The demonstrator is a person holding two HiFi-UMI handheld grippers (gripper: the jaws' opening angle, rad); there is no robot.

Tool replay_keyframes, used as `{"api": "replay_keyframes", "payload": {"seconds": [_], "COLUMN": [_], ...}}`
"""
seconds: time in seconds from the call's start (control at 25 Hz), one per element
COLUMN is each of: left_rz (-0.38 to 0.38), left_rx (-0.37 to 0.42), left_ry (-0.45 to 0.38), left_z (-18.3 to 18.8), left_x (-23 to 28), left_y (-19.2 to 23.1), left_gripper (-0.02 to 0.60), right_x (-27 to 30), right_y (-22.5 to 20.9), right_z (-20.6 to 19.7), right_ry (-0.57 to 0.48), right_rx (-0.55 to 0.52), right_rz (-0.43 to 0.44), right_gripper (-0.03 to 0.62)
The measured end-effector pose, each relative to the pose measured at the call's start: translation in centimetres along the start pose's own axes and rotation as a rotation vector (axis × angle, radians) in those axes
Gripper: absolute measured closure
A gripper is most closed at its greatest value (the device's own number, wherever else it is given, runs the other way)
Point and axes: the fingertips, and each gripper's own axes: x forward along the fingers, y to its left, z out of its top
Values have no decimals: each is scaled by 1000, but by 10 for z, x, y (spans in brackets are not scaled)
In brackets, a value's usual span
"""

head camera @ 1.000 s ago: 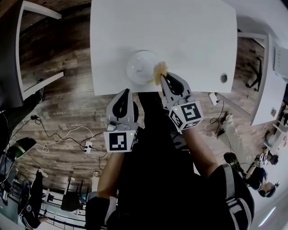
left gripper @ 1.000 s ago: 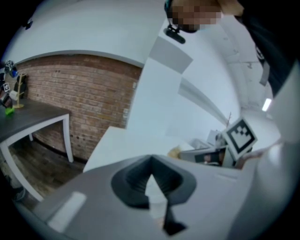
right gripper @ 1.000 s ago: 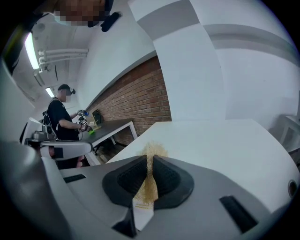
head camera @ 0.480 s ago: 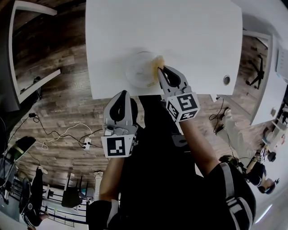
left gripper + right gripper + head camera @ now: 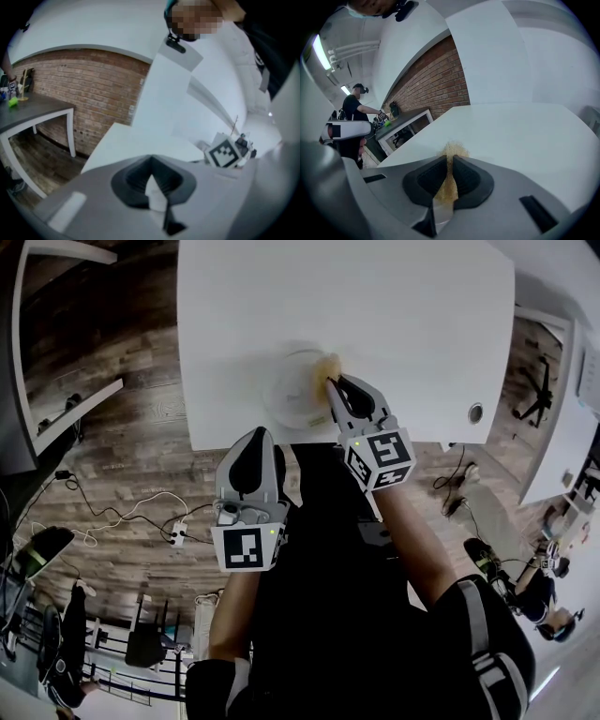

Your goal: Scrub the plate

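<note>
A white plate (image 5: 292,390) lies near the front edge of the white table (image 5: 394,306) in the head view. My right gripper (image 5: 330,383) is shut on a tan scrubber (image 5: 329,366) and holds it against the plate's right rim. In the right gripper view the scrubber (image 5: 451,157) sticks out between the closed jaws; the plate is hidden there. My left gripper (image 5: 253,442) hangs below the table edge, off the plate, jaws together with nothing in them. The left gripper view shows the shut left gripper (image 5: 152,180) and the right gripper's marker cube (image 5: 227,151).
A round cable hole (image 5: 475,412) sits at the table's right front corner. Other white desks (image 5: 66,418) stand on the wooden floor at the left, with cables and a power strip (image 5: 178,535). A grey desk (image 5: 33,110) stands before a brick wall.
My right gripper and the scrubber have shifted slightly up along the plate's right rim. The left gripper has stayed below the table edge.
</note>
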Motion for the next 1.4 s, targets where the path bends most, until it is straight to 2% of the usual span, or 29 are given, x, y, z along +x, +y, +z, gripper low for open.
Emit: {"api": "replay_keyframes", "payload": {"seconds": [0.64, 1.04, 1.4], "left_rz": [8, 48, 46], "left_rx": [-36, -47, -49], "left_ry": [12, 2, -2], "left_z": [-4, -5, -7], "left_x": [-7, -28, -36], "left_y": [5, 35, 40], "left_gripper": [580, 580, 581], "right_x": [25, 39, 39], "right_y": [22, 60, 91], "right_z": [2, 1, -2], "right_ry": [22, 30, 34], "right_rx": [-21, -38, -45], "right_rz": [46, 88, 139], "right_gripper": [557, 557, 559]}}
